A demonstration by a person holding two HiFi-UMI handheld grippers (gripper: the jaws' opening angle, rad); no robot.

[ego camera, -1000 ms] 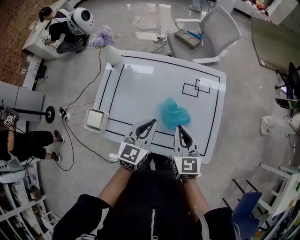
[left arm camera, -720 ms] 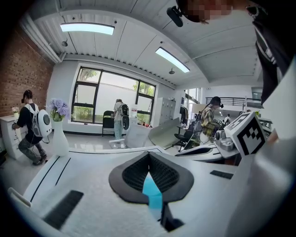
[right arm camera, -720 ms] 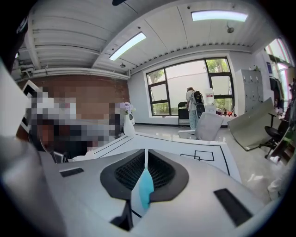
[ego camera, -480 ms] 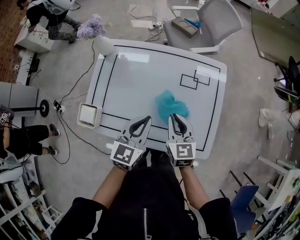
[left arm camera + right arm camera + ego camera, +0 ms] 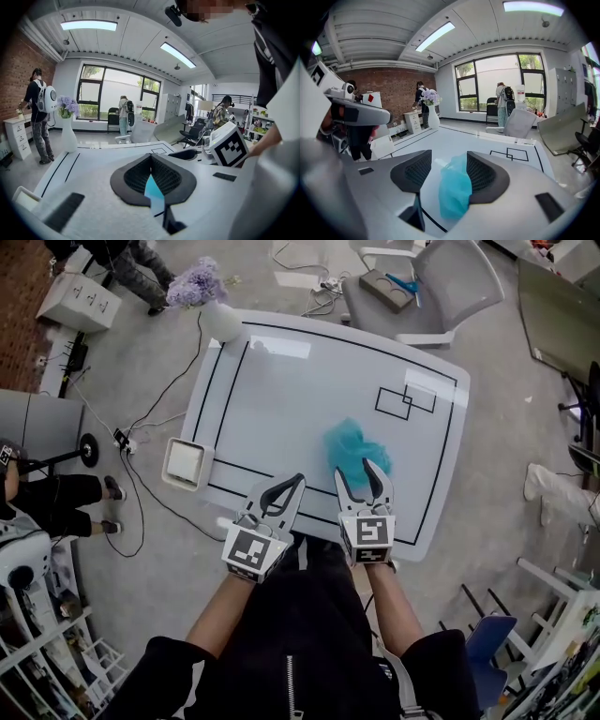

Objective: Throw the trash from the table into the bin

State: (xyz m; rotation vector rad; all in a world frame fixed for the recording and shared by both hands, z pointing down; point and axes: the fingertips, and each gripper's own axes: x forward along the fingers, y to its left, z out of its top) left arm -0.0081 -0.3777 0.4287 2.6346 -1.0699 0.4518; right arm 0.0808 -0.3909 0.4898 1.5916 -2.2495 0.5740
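Opening has just been recorded at the right gripper [image 5: 356, 471]. Its jaws, pressed together half a second back, are now spread, and the near end of the trash [image 5: 352, 444] is taken between them. No squeeze is seen yet. The pads stand beside the material, and the right-hand one may be brushing it.

Meaning for the task: the pick-up is judged to be prepared but not made. A closing of the jaws is still required before anything can be lifted off the table [image 5: 281, 390].

Left gripper [image 5: 296, 482]: jaws pressed together, nothing pinched. It is held over the table's near edge, just beside the right gripper.

Item, trash: one piece, teal, thin and crumpled, resembling a soft bag or film. It is loosely bunched, with folds standing up. It is located on the table, right of the middle and close to the near edge, inside the black border line. It is judged to be light and easily compressed.

Bin: a white square container [image 5: 171, 474], set on the floor against the table's left side, is taken to be it.
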